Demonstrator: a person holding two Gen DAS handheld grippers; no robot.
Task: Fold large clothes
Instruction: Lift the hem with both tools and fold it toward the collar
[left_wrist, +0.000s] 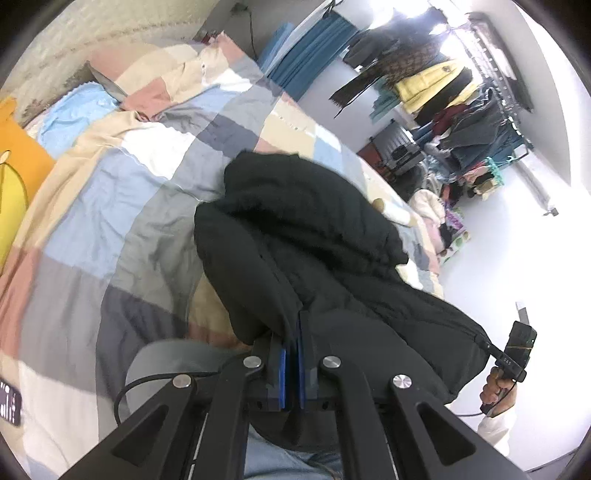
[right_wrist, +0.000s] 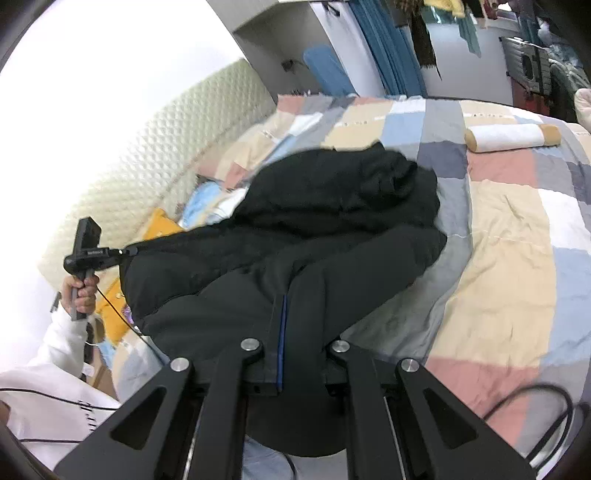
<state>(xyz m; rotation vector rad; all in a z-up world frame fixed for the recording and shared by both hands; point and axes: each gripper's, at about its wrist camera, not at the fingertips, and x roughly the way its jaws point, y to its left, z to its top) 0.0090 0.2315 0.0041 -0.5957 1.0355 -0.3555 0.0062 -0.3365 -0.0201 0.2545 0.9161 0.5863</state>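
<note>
A large black padded jacket (left_wrist: 314, 229) hangs lifted above the patchwork quilt (left_wrist: 122, 206) of a bed, its far end still bunched on the covers. My left gripper (left_wrist: 293, 317) is shut on a fold of the jacket, the cloth pinched between its blue pads. In the right wrist view the same jacket (right_wrist: 332, 206) drapes over my right gripper (right_wrist: 286, 299), which is shut on its edge; cloth hides the right finger. Each view shows the other gripper clamped on the jacket's hem: the right gripper (left_wrist: 489, 345) and the left gripper (right_wrist: 127, 252), each held by a hand in a white sleeve.
A white rolled bolster (right_wrist: 511, 137) with tan ends lies on the quilt (right_wrist: 509, 266) beyond the jacket. Yellow-orange pillows (left_wrist: 14, 155) and a light blue cloth (left_wrist: 74, 114) sit by the padded headboard (right_wrist: 155, 155). A crowded clothes rack (left_wrist: 461, 110) stands past the bed. A phone (left_wrist: 9, 402) lies at the quilt's near left.
</note>
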